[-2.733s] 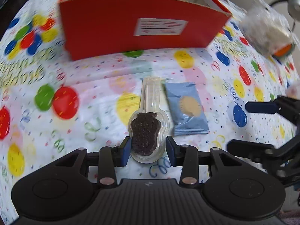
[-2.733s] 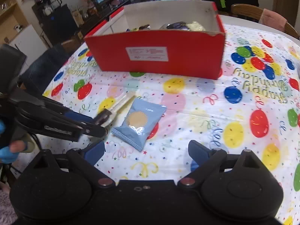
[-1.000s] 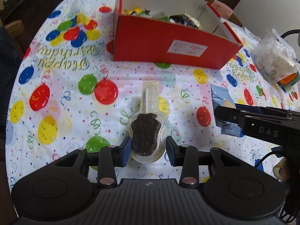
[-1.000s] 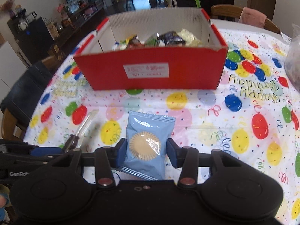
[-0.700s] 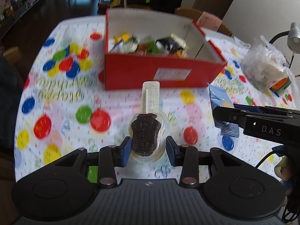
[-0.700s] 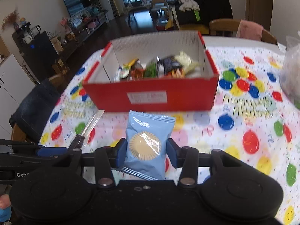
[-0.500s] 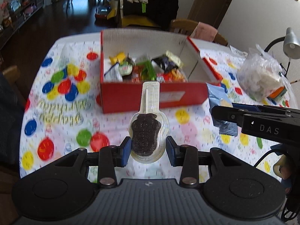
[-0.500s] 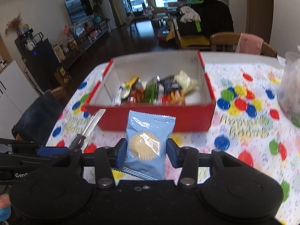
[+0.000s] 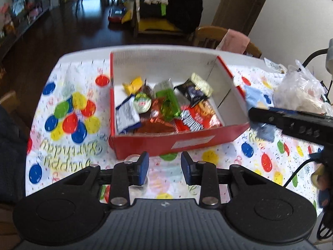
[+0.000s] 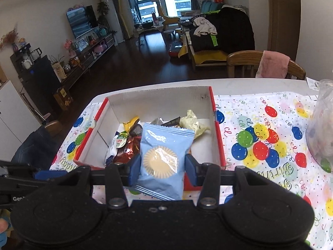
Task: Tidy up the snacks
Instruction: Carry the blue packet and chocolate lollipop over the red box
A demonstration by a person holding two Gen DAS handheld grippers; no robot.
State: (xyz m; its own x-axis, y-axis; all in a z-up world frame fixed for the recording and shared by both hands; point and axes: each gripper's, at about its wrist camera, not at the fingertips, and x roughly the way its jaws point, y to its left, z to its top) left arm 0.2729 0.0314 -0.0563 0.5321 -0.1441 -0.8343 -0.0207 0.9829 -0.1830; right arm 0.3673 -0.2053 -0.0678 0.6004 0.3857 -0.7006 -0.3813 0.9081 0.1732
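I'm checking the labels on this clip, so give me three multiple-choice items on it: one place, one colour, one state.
1. Where is the clear plastic bag?
A. inside the box
B. on the table, right of the box
C. on a chair

2. What colour is the outside of the snack box?
A. blue
B. green
C. red

3. How is the right gripper?
A. shut on the blue packet
B. open and empty
C. shut on a spoon

Answers:
1 B: the left wrist view shows the bag standing on the balloon cloth past the box's right wall.
2 C: the box's front wall is red.
3 A: both pads press against the packet's sides.
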